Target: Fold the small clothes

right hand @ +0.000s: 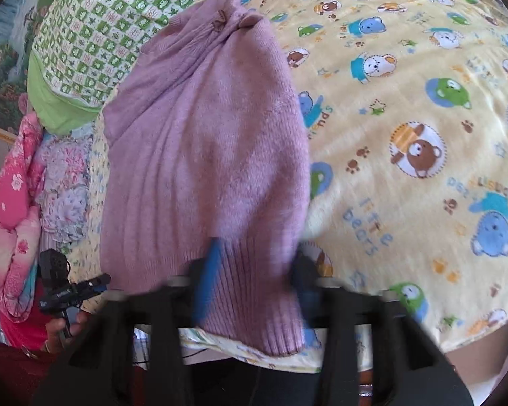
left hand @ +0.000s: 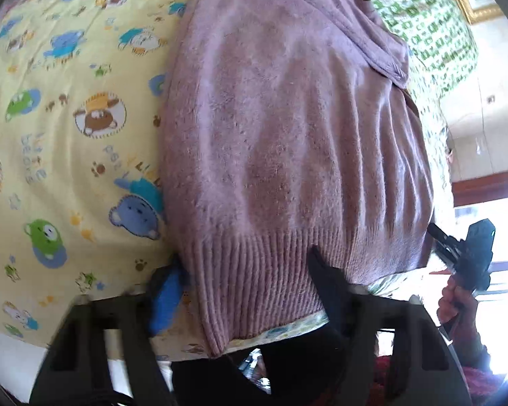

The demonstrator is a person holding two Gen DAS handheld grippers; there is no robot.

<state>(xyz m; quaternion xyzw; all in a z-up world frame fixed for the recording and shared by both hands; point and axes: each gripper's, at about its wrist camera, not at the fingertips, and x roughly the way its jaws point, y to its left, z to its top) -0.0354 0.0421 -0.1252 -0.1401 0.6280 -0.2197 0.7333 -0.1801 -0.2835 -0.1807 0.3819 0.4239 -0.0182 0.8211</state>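
A small mauve knitted sweater (left hand: 288,142) lies lengthways on a yellow bear-print sheet (left hand: 67,118), its ribbed hem nearest me. It also shows in the right wrist view (right hand: 206,155), neck end far away. My left gripper (left hand: 247,280) is open, its jaws wide apart and astride the hem's left corner: the blue-padded finger lies beside the hem, the other finger on top of it. My right gripper (right hand: 257,270) is open, its jaws wide apart and astride the hem's right corner. The other hand and its gripper (left hand: 464,253) show at the right edge of the left wrist view.
A green checked quilt (right hand: 101,17) lies beyond the sweater's neck end. Pink and floral bedding (right hand: 20,182) is piled at the bed's side. The sheet's near edge (left hand: 288,331) runs just under the hem. The other hand-held gripper (right hand: 67,291) shows low left.
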